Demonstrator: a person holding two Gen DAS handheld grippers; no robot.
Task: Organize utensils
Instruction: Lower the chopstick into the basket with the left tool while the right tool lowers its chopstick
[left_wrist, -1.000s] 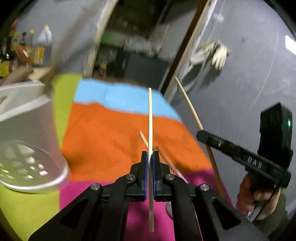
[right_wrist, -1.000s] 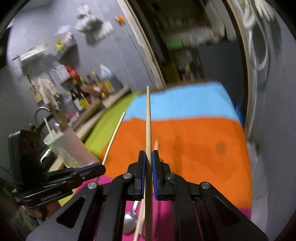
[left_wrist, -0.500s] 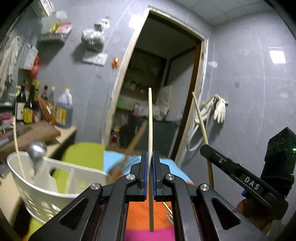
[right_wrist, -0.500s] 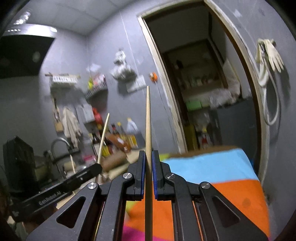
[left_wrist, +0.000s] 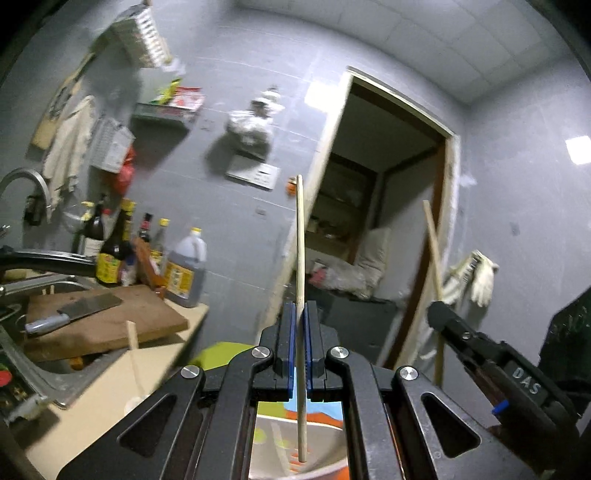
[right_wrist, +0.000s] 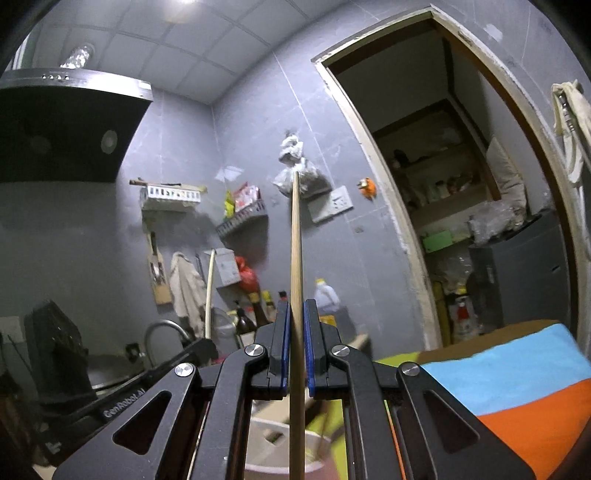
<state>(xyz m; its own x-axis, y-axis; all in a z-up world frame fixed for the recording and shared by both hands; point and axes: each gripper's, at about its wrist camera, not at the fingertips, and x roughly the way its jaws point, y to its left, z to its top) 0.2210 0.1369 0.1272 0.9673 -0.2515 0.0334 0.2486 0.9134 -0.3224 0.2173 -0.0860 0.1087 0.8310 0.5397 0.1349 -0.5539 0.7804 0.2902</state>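
Left wrist view: your left gripper (left_wrist: 300, 332) is clamped on a chopstick (left_wrist: 300, 240), stick upright, lower tip hanging over the white holder (left_wrist: 332, 448) just below. Right gripper (left_wrist: 441, 317) w/ its own stick sits off to the right. Risk: thin stick could pivot in the pads & miss the holder.

Right wrist view: your right gripper (right_wrist: 294, 332) is clamped on a second chopstick (right_wrist: 295, 258), holder rim (right_wrist: 269, 424) below. Watch the 2 sticks don't clash on the way in.

Two upright chopsticks (left_wrist: 301, 280) (right_wrist: 295, 295), jaw-clamped
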